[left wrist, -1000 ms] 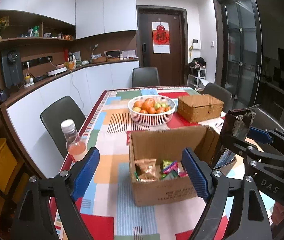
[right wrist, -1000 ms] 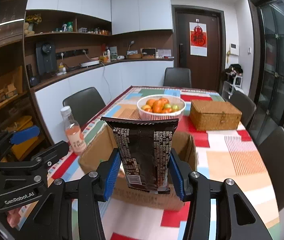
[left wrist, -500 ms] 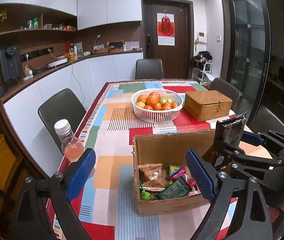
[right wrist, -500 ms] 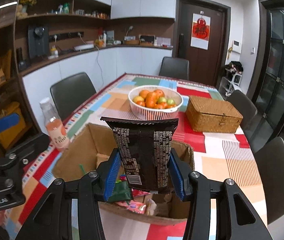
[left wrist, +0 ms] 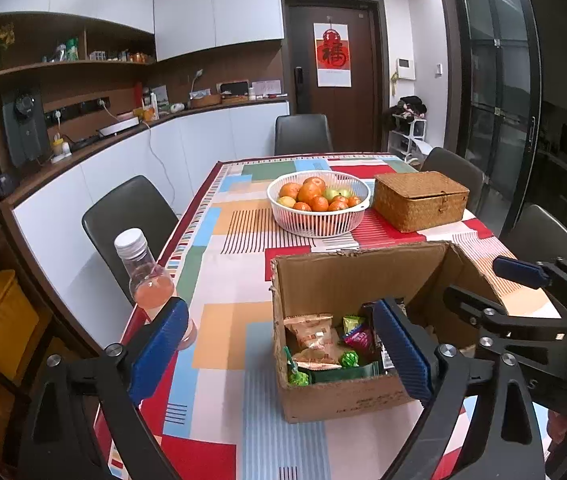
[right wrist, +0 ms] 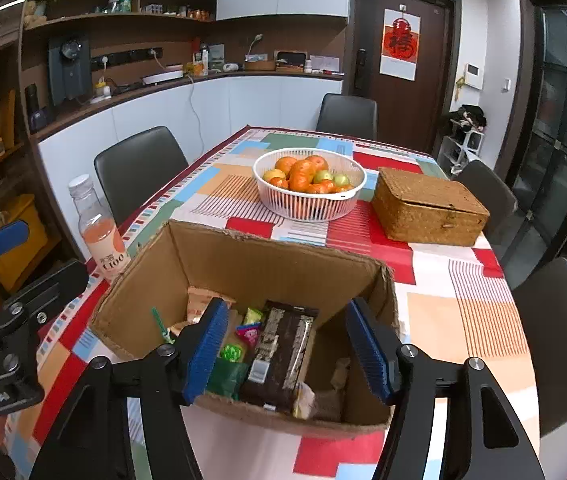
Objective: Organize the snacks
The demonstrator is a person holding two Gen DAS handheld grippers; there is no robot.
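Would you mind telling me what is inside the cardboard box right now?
The cardboard box holds a dark snack packet, a tan snack bag, green and pink wrapped candies and a green packet. Anything beneath them is hidden.

box on table — snacks in box | bottle left | fruit basket, wicker box behind

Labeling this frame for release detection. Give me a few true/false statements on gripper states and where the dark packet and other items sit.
1. The right gripper is open. True.
2. The dark snack packet is clamped in the right gripper. False: it lies inside the cardboard box.
3. The left gripper holds the drink bottle. False: it is open and holds nothing.
4. The wicker box has its lid shut. True.
5. The fruit basket sits inside the cardboard box. False: it stands on the table beyond it.
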